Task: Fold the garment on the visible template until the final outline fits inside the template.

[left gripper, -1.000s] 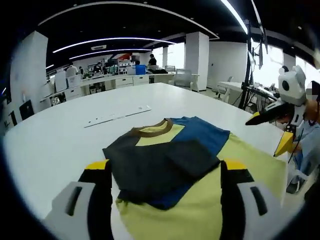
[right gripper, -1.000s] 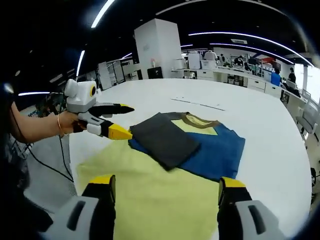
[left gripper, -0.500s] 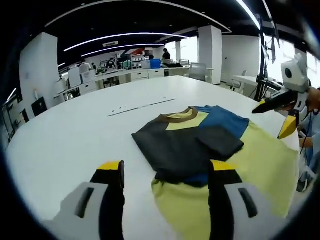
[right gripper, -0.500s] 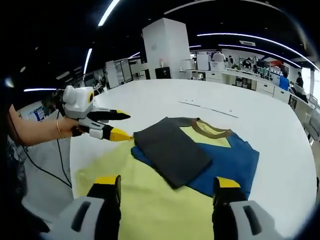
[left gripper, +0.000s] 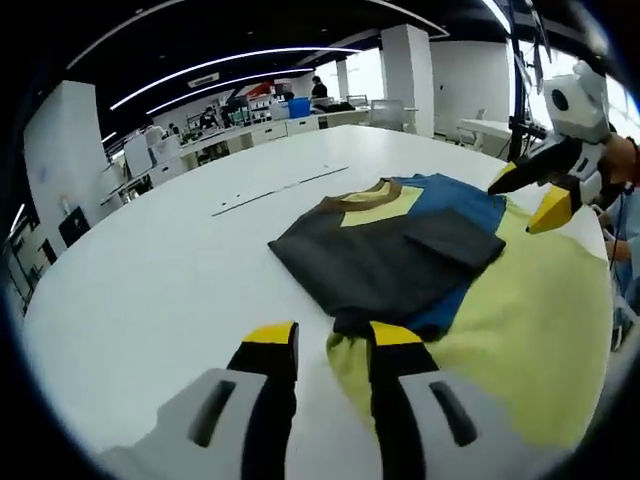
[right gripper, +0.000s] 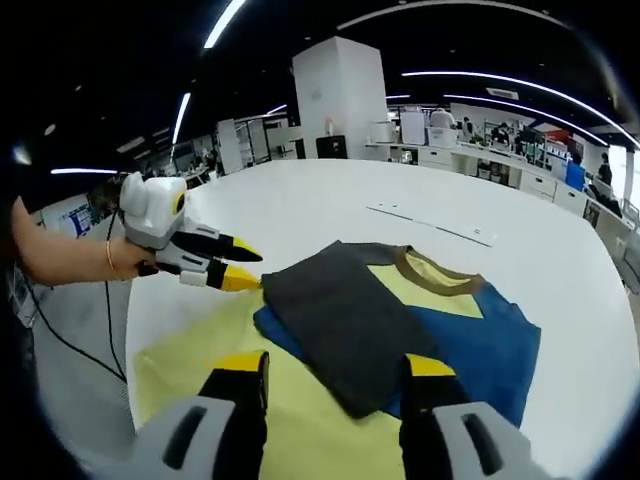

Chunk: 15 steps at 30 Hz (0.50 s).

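A T-shirt (left gripper: pixel 400 250) lies flat on the white table (left gripper: pixel 150 280). It has a brown collar, a yellow chest patch, a blue middle and a yellow lower part, and its dark grey sleeves are folded in over the front. My left gripper (left gripper: pixel 332 338) is open with a narrow gap, and its jaws straddle the yellow edge just below the grey fold. In the right gripper view the T-shirt (right gripper: pixel 340 310) sits ahead, and the left gripper (right gripper: pixel 240 268) touches its left edge. My right gripper (right gripper: pixel 335 368) hangs open over the yellow part, and it also shows as the right gripper (left gripper: pixel 522 200) by the far side.
A thin white strip (left gripper: pixel 280 190) with small marks lies on the table beyond the collar, also seen as the strip (right gripper: pixel 435 222). A person's arm (right gripper: pixel 60 255) and a cable hang past the table's left edge. Office desks and pillars stand far behind.
Both pairs of jaws have narrowed. My left gripper has come in to the shirt's yellow edge by the grey fold. The right gripper has drawn closer over the shirt.
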Available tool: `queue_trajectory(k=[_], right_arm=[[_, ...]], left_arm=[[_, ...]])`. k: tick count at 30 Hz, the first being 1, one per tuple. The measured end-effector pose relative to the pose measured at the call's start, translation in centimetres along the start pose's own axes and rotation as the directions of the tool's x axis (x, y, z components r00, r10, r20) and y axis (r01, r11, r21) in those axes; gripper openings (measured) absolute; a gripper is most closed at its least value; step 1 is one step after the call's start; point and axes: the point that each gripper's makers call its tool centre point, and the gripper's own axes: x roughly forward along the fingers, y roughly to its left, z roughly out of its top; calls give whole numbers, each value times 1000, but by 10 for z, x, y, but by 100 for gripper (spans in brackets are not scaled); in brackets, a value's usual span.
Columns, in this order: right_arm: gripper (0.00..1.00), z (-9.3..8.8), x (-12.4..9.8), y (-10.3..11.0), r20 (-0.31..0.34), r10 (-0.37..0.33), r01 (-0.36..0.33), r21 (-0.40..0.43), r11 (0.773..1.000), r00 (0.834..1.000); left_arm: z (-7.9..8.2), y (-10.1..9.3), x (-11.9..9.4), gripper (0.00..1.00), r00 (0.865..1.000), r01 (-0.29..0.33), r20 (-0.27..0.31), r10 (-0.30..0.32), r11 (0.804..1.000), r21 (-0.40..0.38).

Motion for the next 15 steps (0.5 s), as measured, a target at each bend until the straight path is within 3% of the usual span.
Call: queue_trajectory(k=[15], right_arm=[[26,-15,46,11,-87,8,-18,-115,993,996]], left_arm=[[-7,-9,10,6,999,36,-38,-32,993,115]])
